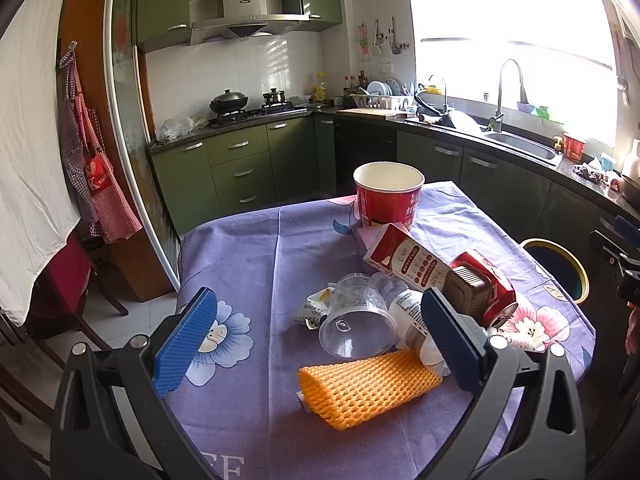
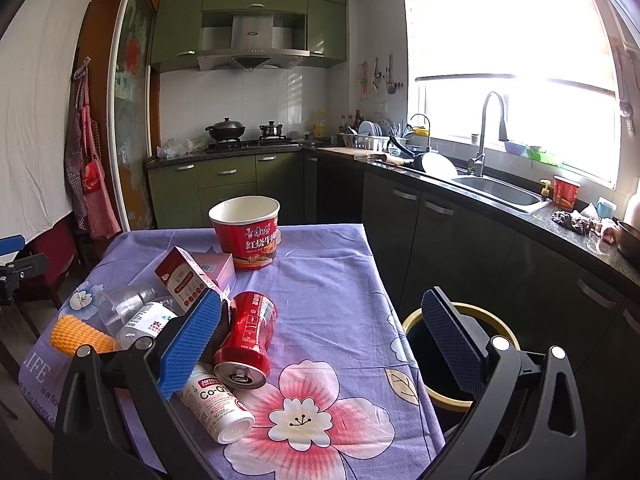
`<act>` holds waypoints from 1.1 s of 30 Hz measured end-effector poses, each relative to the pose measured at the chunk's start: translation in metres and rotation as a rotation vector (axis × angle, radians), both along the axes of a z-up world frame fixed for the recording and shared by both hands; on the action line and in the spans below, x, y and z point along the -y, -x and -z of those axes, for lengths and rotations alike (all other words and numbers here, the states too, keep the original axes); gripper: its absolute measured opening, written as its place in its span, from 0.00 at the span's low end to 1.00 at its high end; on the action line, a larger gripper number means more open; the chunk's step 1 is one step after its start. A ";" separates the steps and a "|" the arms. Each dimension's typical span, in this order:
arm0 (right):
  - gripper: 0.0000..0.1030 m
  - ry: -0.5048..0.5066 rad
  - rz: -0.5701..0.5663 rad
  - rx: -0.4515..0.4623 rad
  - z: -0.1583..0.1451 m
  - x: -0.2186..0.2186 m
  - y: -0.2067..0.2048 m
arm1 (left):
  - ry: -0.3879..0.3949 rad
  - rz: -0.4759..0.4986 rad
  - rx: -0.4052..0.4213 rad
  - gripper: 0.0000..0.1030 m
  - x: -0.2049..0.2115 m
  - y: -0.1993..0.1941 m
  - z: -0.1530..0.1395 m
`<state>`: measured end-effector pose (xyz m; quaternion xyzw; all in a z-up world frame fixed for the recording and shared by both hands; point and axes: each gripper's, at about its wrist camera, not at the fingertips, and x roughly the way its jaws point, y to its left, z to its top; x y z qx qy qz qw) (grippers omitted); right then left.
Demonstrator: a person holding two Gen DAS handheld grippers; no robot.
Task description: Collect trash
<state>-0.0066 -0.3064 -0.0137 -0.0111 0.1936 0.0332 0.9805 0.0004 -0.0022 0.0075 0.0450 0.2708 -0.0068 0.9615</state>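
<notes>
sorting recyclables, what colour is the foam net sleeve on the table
Orange foam net sleeve, clearest in the left wrist view.

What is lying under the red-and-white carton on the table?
A pink box supports the red-and-white carton at its far end; its near end rests on a clear plastic bottle. What else lies beneath is hidden.

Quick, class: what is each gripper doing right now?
Left gripper: open, holding nothing.
Right gripper: open, holding nothing.
</notes>
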 end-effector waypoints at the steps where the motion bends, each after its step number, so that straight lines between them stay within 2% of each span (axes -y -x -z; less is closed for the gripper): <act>1: 0.96 0.000 0.000 0.000 0.001 0.000 0.000 | -0.001 0.001 -0.001 0.94 0.000 0.000 0.000; 33: 0.96 -0.002 -0.001 -0.004 0.000 0.001 -0.001 | -0.010 0.001 0.004 0.94 0.000 0.002 -0.001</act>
